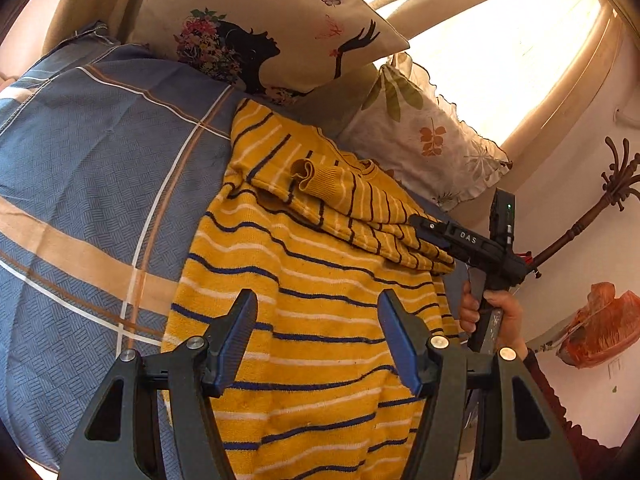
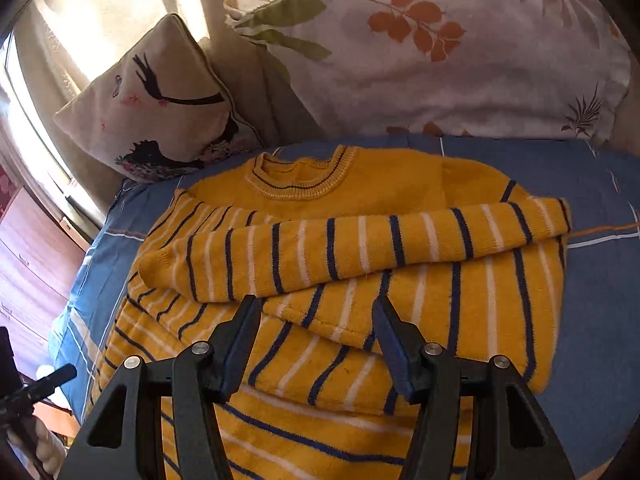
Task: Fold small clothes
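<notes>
A yellow sweater [image 2: 360, 248] with dark blue and white stripes lies flat on a blue checked bedsheet [image 1: 80, 160], its round neck toward the pillows. Both sleeves are folded across the chest: in the right wrist view one sleeve [image 2: 360, 244] runs straight across the body just below the neck, and in the left wrist view the ribbed cuff [image 1: 310, 178] of a sleeve sits curled on top of the fabric.

The left gripper [image 1: 318, 336] hangs over the lower part of the sweater with its jaws spread and nothing between them. The right gripper [image 2: 316, 344] is over the folded sleeve's lower edge, jaws likewise spread and empty (whether the tips brush the cloth I cannot tell). In the left wrist view a hand [image 1: 492, 316] holds the right tool's handle at the sweater's far side.

Behind the sweater a leaf-print pillow [image 2: 440, 60] and a cushion [image 2: 160, 108] printed with a dark figure lean against a sunlit curtain [image 1: 500, 40].
</notes>
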Demonstrator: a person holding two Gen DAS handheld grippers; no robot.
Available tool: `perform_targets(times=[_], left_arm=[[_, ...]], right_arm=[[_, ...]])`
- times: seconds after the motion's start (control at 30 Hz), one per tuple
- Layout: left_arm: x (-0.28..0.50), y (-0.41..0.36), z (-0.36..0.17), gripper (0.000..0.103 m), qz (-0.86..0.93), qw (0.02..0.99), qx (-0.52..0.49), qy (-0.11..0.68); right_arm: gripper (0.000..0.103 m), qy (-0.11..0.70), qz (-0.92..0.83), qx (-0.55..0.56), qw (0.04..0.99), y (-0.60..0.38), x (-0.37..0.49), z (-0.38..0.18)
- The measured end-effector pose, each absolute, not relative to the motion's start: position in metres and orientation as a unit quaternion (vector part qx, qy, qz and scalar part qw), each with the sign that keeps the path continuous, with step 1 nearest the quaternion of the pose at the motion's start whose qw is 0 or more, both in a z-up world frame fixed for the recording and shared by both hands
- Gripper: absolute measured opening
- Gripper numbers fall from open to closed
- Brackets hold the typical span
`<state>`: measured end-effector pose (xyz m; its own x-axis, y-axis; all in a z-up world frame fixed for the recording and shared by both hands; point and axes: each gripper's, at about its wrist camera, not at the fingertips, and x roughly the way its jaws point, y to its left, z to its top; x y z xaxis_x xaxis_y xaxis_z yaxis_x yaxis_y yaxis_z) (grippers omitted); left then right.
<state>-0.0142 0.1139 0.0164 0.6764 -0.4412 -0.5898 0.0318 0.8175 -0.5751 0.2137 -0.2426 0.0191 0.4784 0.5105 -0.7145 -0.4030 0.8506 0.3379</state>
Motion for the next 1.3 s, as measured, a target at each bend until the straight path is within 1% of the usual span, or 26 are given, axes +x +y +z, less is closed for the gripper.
perform_targets(times=[0.23,0.37,0.43,0.53,0.67,0.87,0.9,0.93,0.97,1.0,1.07,1.13,1.2,1.3], left_arm=[[0.001,0.111,0.034,0.062,-0.109,0.894,-0.229,0.368],[0.024,0.110,0.041,0.062,-0.100,0.902,-0.214,0.362],[0.036,0.108,0.044,0.062,-0.097,0.905,-0.205,0.361],[0.053,0.099,0.047,0.062,-0.099,0.911,-0.163,0.366],[0.084,0.080,0.040,0.062,-0.112,0.910,-0.098,0.388],[0.138,0.041,0.011,0.062,-0.133,0.893,-0.025,0.430],[0.146,0.036,0.005,0.055,-0.124,0.891,-0.010,0.436],[0.155,0.031,-0.001,0.033,-0.116,0.888,0.003,0.445],[0.162,0.028,-0.007,0.017,-0.113,0.881,0.013,0.460],[0.168,0.026,-0.012,0.006,-0.112,0.873,0.015,0.475],[0.168,0.032,-0.007,0.006,-0.138,0.862,-0.025,0.487],[0.159,0.044,0.006,0.006,-0.198,0.838,-0.106,0.497],[0.146,0.059,0.026,0.006,-0.227,0.827,-0.167,0.486],[0.143,0.092,0.040,0.006,-0.202,0.814,-0.267,0.475]], right_arm=[[0.063,0.440,0.307,0.102,0.838,-0.188,0.269,0.021],[0.064,0.442,0.358,0.188,0.801,-0.153,0.300,0.025],[0.064,0.450,0.367,0.213,0.786,-0.133,0.309,0.024],[0.064,0.443,0.375,0.180,0.794,-0.114,0.301,0.036],[0.069,0.425,0.364,0.098,0.823,-0.128,0.266,0.047],[0.069,0.420,0.329,0.106,0.839,-0.200,0.233,0.038],[0.069,0.419,0.322,0.114,0.841,-0.214,0.229,0.036],[0.069,0.418,0.317,0.123,0.842,-0.226,0.226,0.033],[0.069,0.417,0.311,0.130,0.844,-0.238,0.223,0.031],[0.069,0.415,0.304,0.134,0.847,-0.247,0.221,0.030],[0.069,0.409,0.289,0.134,0.855,-0.265,0.216,0.029],[0.069,0.406,0.278,0.132,0.860,-0.283,0.210,0.029],[0.069,0.406,0.285,0.139,0.857,-0.293,0.207,0.029],[0.069,0.405,0.308,0.144,0.849,-0.294,0.206,0.028]])
